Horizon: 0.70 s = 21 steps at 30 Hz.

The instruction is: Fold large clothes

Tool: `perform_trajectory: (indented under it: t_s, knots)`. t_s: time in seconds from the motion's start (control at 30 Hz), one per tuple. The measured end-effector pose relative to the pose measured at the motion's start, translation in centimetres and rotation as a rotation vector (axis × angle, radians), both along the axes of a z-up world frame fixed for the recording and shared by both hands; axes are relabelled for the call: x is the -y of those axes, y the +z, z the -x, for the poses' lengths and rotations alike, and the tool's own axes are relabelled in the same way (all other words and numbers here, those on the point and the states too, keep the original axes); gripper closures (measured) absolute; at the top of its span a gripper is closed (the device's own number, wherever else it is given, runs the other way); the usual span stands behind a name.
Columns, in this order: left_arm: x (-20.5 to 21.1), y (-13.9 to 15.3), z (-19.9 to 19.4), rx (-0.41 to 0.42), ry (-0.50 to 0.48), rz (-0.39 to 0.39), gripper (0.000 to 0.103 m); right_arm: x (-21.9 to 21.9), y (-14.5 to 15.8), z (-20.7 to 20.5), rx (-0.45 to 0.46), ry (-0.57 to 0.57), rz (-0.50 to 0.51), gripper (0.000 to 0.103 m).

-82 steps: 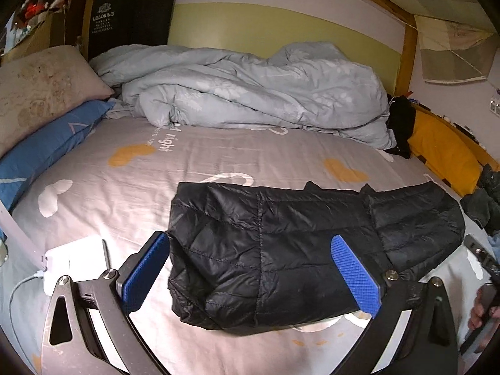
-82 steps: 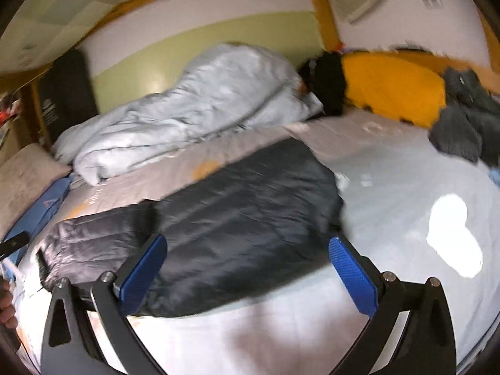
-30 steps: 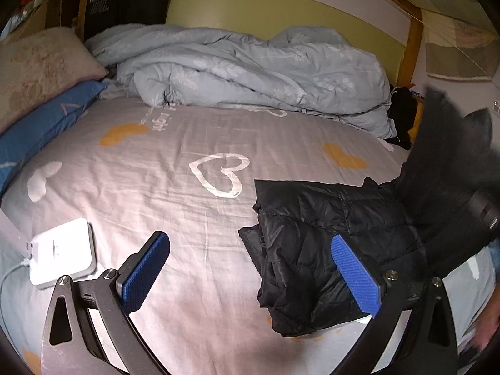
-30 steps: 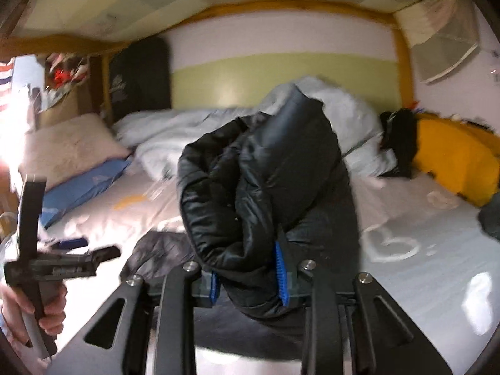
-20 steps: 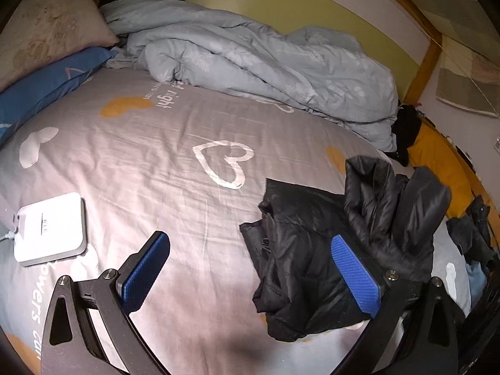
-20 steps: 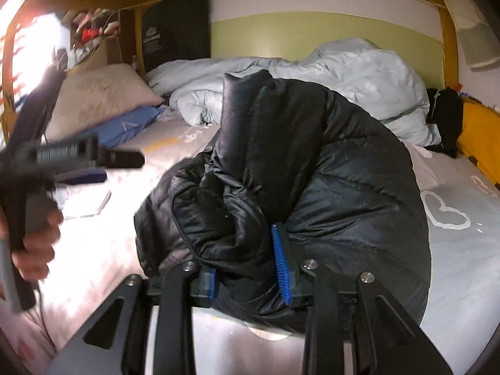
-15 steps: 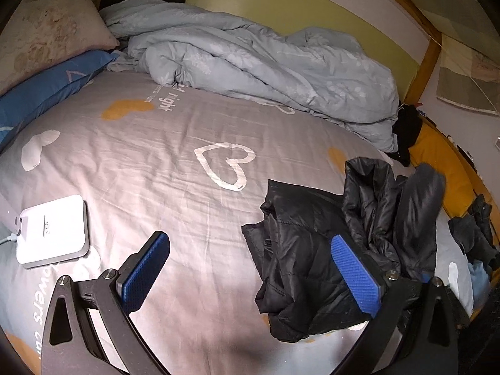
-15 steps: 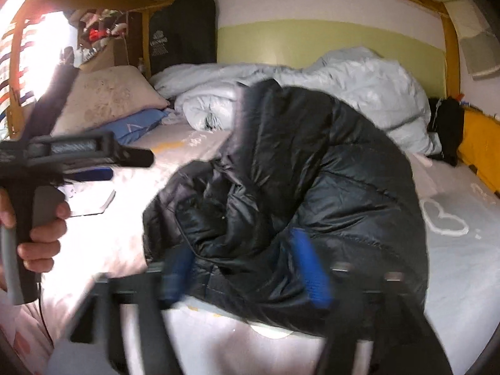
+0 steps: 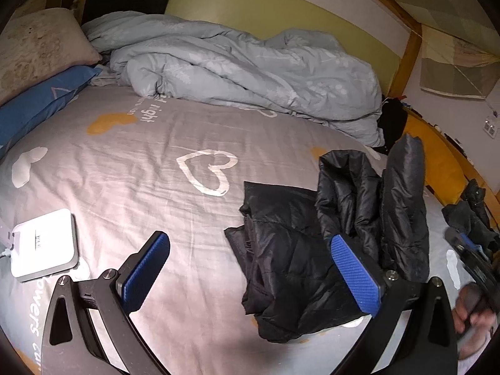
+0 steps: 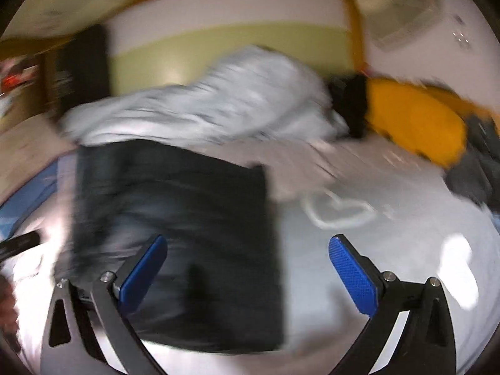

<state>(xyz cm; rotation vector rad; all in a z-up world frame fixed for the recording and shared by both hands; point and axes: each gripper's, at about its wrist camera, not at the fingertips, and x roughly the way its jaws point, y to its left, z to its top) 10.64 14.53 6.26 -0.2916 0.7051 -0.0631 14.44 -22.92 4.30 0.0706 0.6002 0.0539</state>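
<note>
The black puffer jacket [image 9: 315,250] lies bunched on the bed [image 9: 125,162], toward the right of the left wrist view, on the grey sheet with its white heart outline [image 9: 207,172]. Part of it stands up in a crumpled ridge. The lower edge of the heap is cut off behind the right-hand finger of the left tool [image 9: 250,275], so how far it reaches there cannot be told. That tool is spread wide with nothing between its blue pads [image 9: 147,268], above the sheet.

The right wrist view is heavily smeared. In it the jacket [image 10: 187,225] reads only as a dark slab with no seams or folds to make out. The right tool [image 10: 248,276] is opening, its jaws far apart. The jacket sits behind and between them, but the pads do not press on it.

At the right rim of the left wrist view a blurred hand [image 9: 472,315] holds that right tool [image 9: 468,253], half cut off by the frame.

A white box [image 9: 43,243] rests on the sheet at the left. A rumpled pale blue duvet [image 9: 250,72] fills the far side.
</note>
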Motion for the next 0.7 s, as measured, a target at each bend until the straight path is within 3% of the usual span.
perform_trajectory:
  t_s: [0.07,0.2,0.37,0.5,0.6,0.7]
  knots:
    - [0.2,0.1,0.1,0.014,-0.023,0.017,0.0,1.7,-1.2,-1.7,-0.086,-0.056,-0.001,0.0]
    - [1.1,0.3,0.2,0.028,-0.058,0.013,0.0,3.1,-3.2,-3.2,-0.14,-0.045,-0.063,0.0]
    - [2.0,0.4,0.2,0.049,-0.104,0.029,0.0,1.5,-5.5,-4.6,-0.246,0.289,-0.31,0.012]
    - [3.1,0.8,0.8,0.099,-0.158,0.026,0.0,-1.8,-5.0,-3.5,-0.201,0.389,-0.195,0.012]
    - [4.0,1.1,1.2,0.128,-0.195,0.024,0.0,-3.5,-4.7,-2.6,-0.184,0.399,-0.125,0.012]
    - [5.1,0.8,0.9,0.118,-0.203,0.005,0.0,-5.9,-4.4,-1.2,-0.13,0.403,0.013,0.012]
